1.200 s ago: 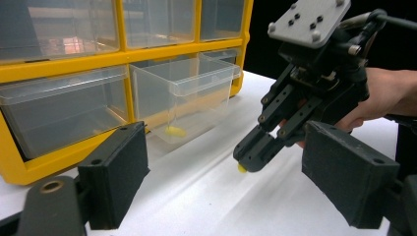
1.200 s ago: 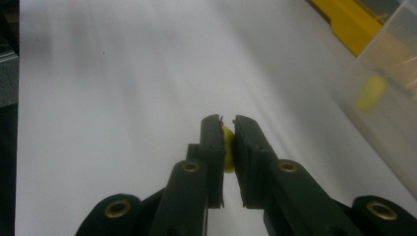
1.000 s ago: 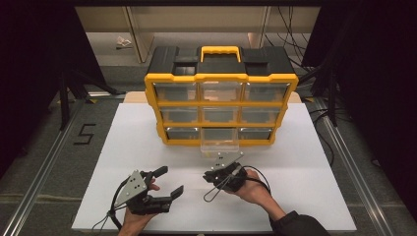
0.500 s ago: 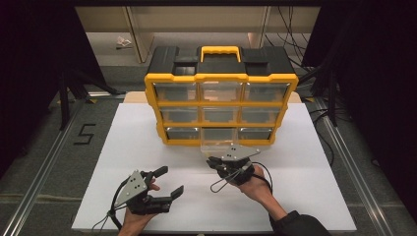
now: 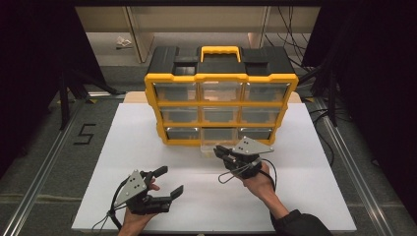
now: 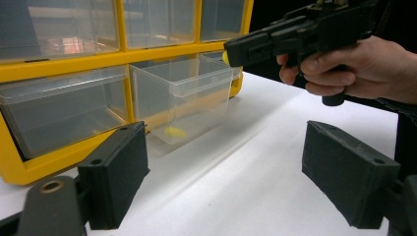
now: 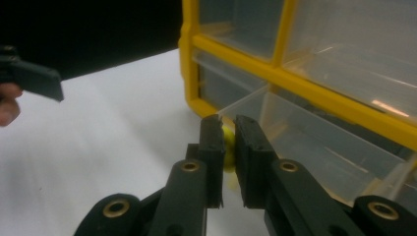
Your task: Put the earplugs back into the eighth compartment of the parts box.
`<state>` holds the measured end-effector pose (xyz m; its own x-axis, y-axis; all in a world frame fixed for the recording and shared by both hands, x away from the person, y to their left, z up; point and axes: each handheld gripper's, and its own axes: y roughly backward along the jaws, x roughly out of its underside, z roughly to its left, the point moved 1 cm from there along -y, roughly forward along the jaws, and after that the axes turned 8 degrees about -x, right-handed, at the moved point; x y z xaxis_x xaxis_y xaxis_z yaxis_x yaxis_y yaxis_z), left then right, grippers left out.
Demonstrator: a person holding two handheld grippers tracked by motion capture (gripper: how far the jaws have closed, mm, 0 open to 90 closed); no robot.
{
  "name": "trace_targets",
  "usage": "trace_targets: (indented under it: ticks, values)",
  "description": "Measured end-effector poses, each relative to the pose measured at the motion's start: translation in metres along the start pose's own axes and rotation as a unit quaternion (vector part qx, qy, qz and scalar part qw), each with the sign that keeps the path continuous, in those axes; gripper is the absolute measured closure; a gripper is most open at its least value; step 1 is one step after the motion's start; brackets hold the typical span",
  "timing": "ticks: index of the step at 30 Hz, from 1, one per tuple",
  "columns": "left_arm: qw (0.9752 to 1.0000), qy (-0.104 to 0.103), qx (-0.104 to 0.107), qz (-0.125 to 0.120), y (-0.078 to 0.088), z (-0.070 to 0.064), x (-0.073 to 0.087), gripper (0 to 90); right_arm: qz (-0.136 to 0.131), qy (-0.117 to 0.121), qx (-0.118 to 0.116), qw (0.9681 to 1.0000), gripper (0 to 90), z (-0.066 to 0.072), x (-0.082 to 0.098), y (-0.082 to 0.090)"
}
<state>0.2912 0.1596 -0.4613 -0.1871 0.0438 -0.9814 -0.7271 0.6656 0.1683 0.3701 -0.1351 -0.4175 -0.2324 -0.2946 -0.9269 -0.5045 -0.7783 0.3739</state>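
The right gripper (image 7: 226,147) is clamping down on a small yellow piece (image 7: 228,147), its 2 black jaws nearly together with only that piece squeezed between the pads. In the left gripper view a yellow tip (image 6: 225,57) is peeking out at the front of the right gripper (image 6: 231,51). The right hand (image 5: 255,178) is wrapping the handle from below, forearm running in from 5 o'clock in the high view, and the right gripper (image 5: 220,150) is pointing toward 10 o'clock, level over the table, its nose just above the near rim of the clear drawer (image 5: 211,146).

That drawer is standing pulled out of the bottom row, middle slot, of the yellow organizer (image 5: 221,78), which is sitting at 12 o'clock on the white table (image 5: 319,187). In the left gripper view the clear drawer (image 6: 184,96) is showing a second yellow piece (image 6: 174,132) lying on its floor, at 7 o'clock from the right gripper's tip and well below it.

The left gripper (image 5: 169,180) is hanging wide open, holding nothing, its jaws spread far apart and aimed toward 2 o'clock. The left hand (image 5: 135,219) is gripping it low at 7 o'clock on the table, well apart from the drawer. From its own camera, the 2 pads (image 6: 115,174) are framing bare tabletop.
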Motion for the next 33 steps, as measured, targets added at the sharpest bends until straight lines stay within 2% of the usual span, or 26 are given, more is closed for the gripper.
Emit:
trace_targets:
  ticks: [9, 20, 33]
  values:
    - [1.0, 0.0, 0.0, 0.0, 0.0, 0.0, 0.0, 17.5, -0.015, -0.009, 0.025, 0.9995, 82.8, -0.011, 0.0, 0.005]
    - [1.0, 0.001, 0.0, 0.001, 0.0, 0.0, 0.0, 17.5, -0.018, -0.022, 0.043, 0.9987, 82.6, -0.024, 0.003, 0.008]
    - [1.0, 0.0, -0.001, 0.002, -0.001, 0.0, 0.001, 17.5, -0.018, -0.044, 0.054, 0.9974, 82.4, -0.04, 0.0, -0.002]
